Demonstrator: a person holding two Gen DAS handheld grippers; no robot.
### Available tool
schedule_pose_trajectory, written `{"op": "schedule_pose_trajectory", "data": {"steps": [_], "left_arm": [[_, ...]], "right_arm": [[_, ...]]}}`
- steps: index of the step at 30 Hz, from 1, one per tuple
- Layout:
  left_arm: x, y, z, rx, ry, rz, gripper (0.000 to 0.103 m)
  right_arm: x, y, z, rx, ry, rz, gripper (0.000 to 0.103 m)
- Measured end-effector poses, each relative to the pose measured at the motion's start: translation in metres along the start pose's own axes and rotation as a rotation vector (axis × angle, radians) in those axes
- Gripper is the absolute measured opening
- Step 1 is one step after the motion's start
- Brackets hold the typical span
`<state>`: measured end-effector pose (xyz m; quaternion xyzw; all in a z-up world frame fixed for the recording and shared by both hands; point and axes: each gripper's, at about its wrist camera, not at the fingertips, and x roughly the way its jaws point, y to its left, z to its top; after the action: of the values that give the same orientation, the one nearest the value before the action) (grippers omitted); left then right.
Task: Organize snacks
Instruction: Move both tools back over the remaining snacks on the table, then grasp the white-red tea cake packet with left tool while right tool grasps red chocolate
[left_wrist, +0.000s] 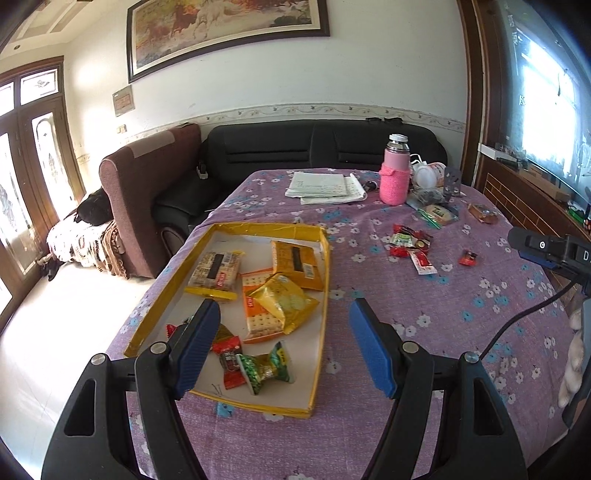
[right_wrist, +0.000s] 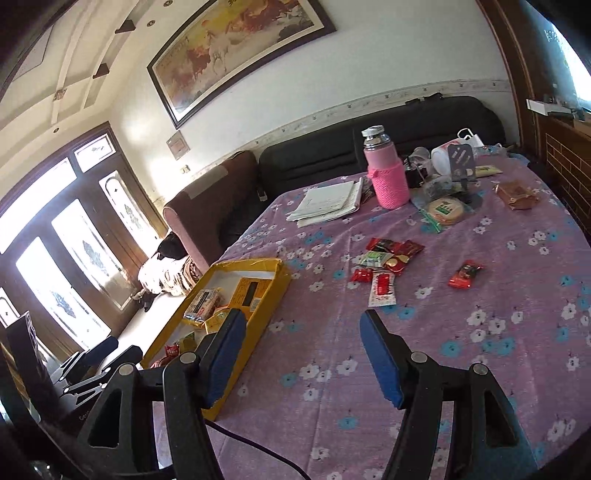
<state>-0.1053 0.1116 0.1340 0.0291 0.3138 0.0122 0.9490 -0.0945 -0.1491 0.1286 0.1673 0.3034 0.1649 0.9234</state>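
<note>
your left gripper (left_wrist: 284, 339) is released and empty above the yellow tray (left_wrist: 317, 354), which holds cracker packs (left_wrist: 258, 306) and candies (left_wrist: 255, 369). your right gripper (right_wrist: 299, 354) is also released, holding nothing, over the purple floral tablecloth (right_wrist: 461, 369). a small pile of red snack packets (right_wrist: 384, 262) lies near the middle of the table, well apart from the tray.

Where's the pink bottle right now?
The pink bottle stands upright at the table's far end, right of the papers in both views, with a white cup on its other side.
</note>
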Motion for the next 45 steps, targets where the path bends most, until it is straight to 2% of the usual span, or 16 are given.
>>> {"op": "schedule_pose_trajectory", "data": {"steps": [11,13,16,18,21,24,27,35,37,40,41,43,44,45], "left_arm": [[0.004,-0.035,0.000,0.051,0.030,-0.034,0.072],[0.009,-0.039,0.000,0.050,0.049,-0.063,0.072],[0.025,-0.040,0.006,0.009,0.109,-0.162,0.072],[0.038,-0.041,0.011,-0.036,0.152,-0.229,0.072],[0.060,-0.045,0.019,-0.075,0.196,-0.291,0.072],[0.083,-0.053,0.025,-0.092,0.224,-0.313,0.072],[0.112,-0.068,0.032,-0.098,0.266,-0.341,0.072],[0.194,-0.111,0.047,-0.132,0.365,-0.428,0.072],[0.208,-0.119,0.049,-0.143,0.379,-0.430,0.072],[0.224,-0.139,0.050,-0.090,0.371,-0.405,0.072],[0.229,-0.148,0.050,-0.061,0.372,-0.387,0.072],[0.237,-0.160,0.050,-0.022,0.371,-0.382,0.072],[0.241,-0.168,0.050,0.004,0.366,-0.366,0.072],[0.245,-0.173,0.052,0.021,0.360,-0.357,0.072]], "right_arm": [[-0.020,-0.044,-0.004,0.068,-0.029,-0.035,0.069],[-0.020,-0.049,-0.003,0.067,-0.026,-0.049,0.069],[-0.013,-0.064,0.000,0.069,-0.016,-0.088,0.070],[-0.003,-0.080,0.004,0.085,-0.001,-0.128,0.070],[0.018,-0.118,0.012,0.150,0.028,-0.178,0.070],[0.045,-0.155,0.021,0.212,0.076,-0.208,0.071],[0.078,-0.176,0.029,0.215,0.136,-0.251,0.072],[0.154,-0.206,0.046,0.262,0.181,-0.369,0.072],[0.171,-0.203,0.047,0.245,0.191,-0.401,0.072],[0.189,-0.192,0.045,0.179,0.205,-0.461,0.070],[0.193,-0.187,0.044,0.147,0.202,-0.487,0.068],[0.197,-0.180,0.041,0.092,0.204,-0.513,0.049],[0.198,-0.177,0.040,0.064,0.200,-0.531,0.036],[0.198,-0.176,0.039,0.054,0.198,-0.530,0.029]]}}
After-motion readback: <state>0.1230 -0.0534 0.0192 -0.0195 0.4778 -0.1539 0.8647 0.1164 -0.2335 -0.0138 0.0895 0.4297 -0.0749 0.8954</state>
